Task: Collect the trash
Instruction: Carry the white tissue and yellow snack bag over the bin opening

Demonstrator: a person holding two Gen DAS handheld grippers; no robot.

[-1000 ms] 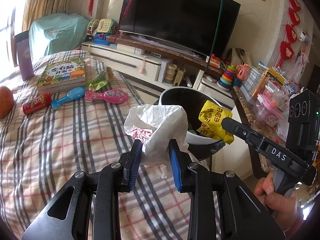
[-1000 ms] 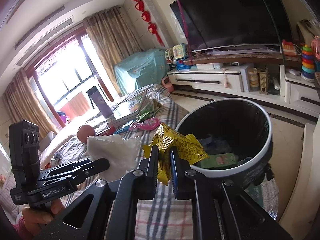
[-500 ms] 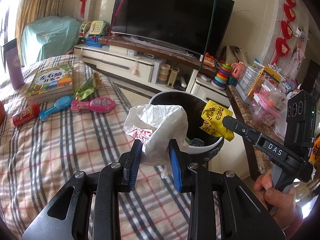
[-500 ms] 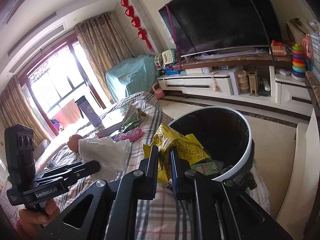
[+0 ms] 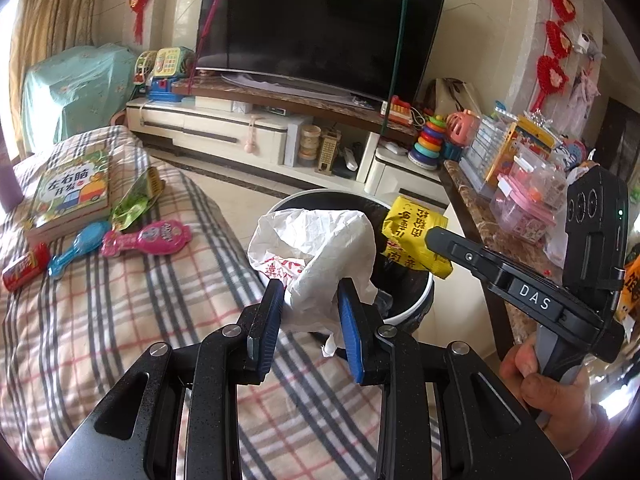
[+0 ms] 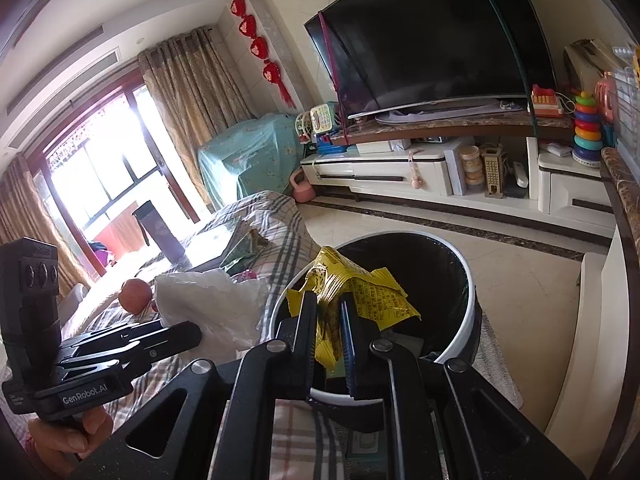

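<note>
Two grippers, left (image 5: 310,312) clamping one white bag (image 5: 316,248), right (image 6: 328,320) one yellow wrapper (image 6: 360,296) (above one bin (image 6: 460,344)).

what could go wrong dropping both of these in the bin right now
The white crumpled bag in the left gripper hangs near the trash bin rim, so it may land on the plaid bedcover. The yellow wrapper in the right gripper could snag between the fingers.

Matte black two-finger left claw (image 5: 310,300) with blue pads (image 5: 352,328), silver screws; right claw (image 6: 328,320) alike, bare-skinned hand (image 5: 552,392).
</note>
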